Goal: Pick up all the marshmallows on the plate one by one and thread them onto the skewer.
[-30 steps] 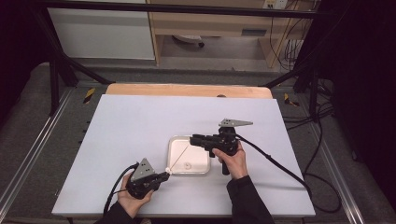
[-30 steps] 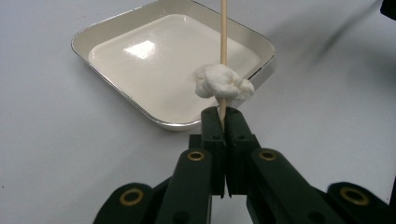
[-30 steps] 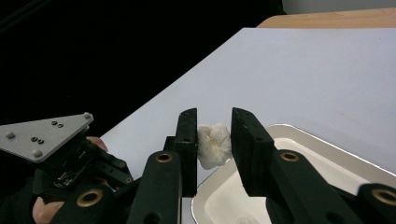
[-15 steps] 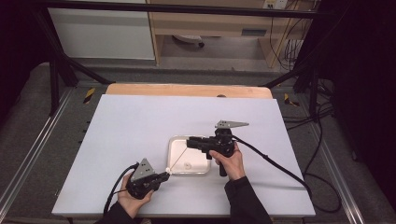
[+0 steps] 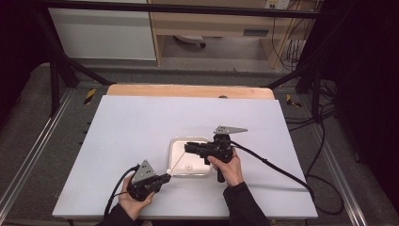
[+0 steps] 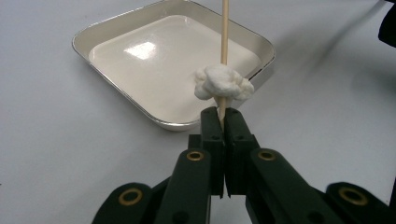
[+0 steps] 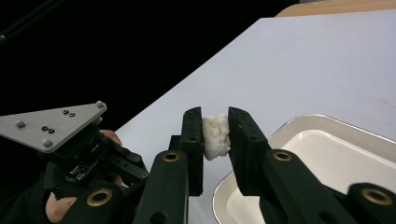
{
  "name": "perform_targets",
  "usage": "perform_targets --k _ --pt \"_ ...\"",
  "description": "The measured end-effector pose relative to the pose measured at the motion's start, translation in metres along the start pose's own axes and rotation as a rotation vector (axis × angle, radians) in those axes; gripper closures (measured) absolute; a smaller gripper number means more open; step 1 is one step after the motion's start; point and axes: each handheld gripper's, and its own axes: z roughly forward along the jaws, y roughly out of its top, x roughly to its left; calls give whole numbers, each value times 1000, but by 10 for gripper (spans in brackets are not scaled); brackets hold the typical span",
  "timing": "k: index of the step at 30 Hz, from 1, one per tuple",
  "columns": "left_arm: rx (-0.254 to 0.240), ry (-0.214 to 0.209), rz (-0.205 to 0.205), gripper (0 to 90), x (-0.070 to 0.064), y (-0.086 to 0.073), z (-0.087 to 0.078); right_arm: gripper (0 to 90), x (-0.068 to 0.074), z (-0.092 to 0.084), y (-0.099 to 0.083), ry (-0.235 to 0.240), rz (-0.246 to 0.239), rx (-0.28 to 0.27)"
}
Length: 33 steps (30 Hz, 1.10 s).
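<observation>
White and soft, a marshmallow (image 6: pixel 223 83) sits on a thin wooden skewer (image 6: pixel 224 32) — the left gripper (image 6: pixel 222 116) pinches the skewer's lower end with its jaws closed, near the table's front edge. Just beyond it lies a shallow white tray (image 5: pixel 175 168) with a metal rim, its inside bare and glossy. Over the tray's right side the right gripper (image 7: pixel 215 133) holds a second white piece (image 7: pixel 215 135) tightly between its jaws. The white table (image 5: pixel 141 122) ends at a wooden strip (image 5: pixel 188 91) — behind it a dark room with shelves (image 5: pixel 226 23).
</observation>
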Motion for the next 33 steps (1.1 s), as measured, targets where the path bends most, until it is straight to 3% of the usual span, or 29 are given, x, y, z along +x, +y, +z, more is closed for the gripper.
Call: perform_targets --k 19,33 --pt "24 2 14 886 -2 -2 3 797 8 7 -16 11 -23 -28" --pt "14 5 22 887 -3 -2 2 805 11 9 -22 21 -29 -44"
